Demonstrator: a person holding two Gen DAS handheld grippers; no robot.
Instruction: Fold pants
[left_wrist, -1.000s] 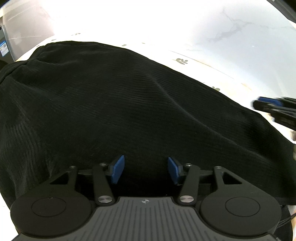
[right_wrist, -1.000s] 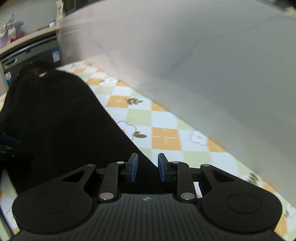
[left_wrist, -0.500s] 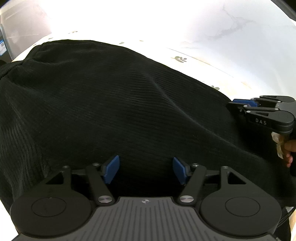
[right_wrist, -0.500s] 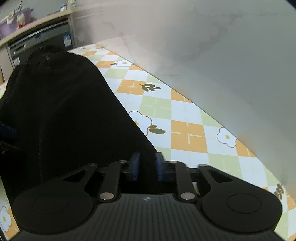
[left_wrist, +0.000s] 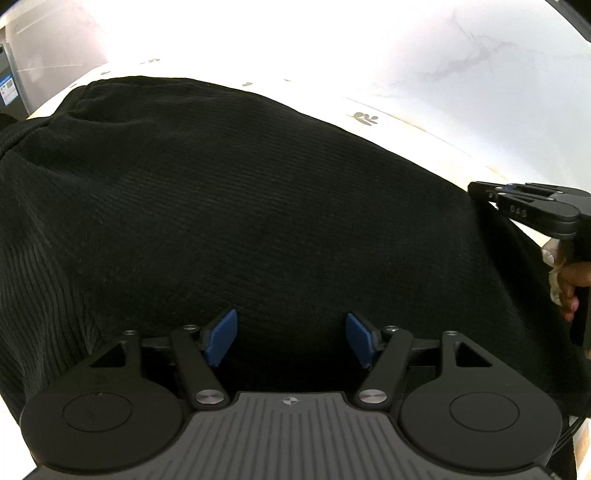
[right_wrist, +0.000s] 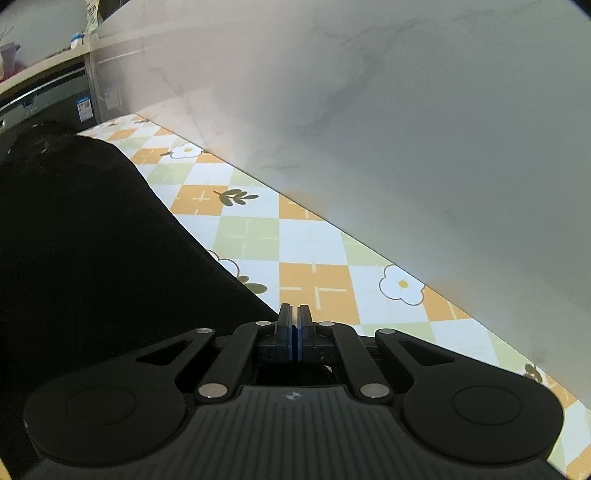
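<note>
Black ribbed pants (left_wrist: 258, 203) lie spread over the table and fill most of the left wrist view. My left gripper (left_wrist: 291, 332) hovers low over their near part, wide open, with nothing between its blue pads (left_wrist: 221, 336). At the pants' right edge, the right gripper (left_wrist: 480, 190) pinches the cloth, and a crease runs down from it. In the right wrist view the pants (right_wrist: 92, 258) cover the left side. There the right gripper (right_wrist: 294, 317) has its fingers pressed together at the cloth's edge.
A checked tablecloth (right_wrist: 314, 258) with flowers and leaves covers the table to the right of the pants. A marbled grey wall (right_wrist: 406, 129) runs close along its far side. A dark appliance (right_wrist: 44, 103) stands beyond the far left end. A hand (left_wrist: 570, 280) holds the right gripper.
My right gripper has moved in to the pants' right edge and shut on it. The left gripper has opened wider over the cloth.
</note>
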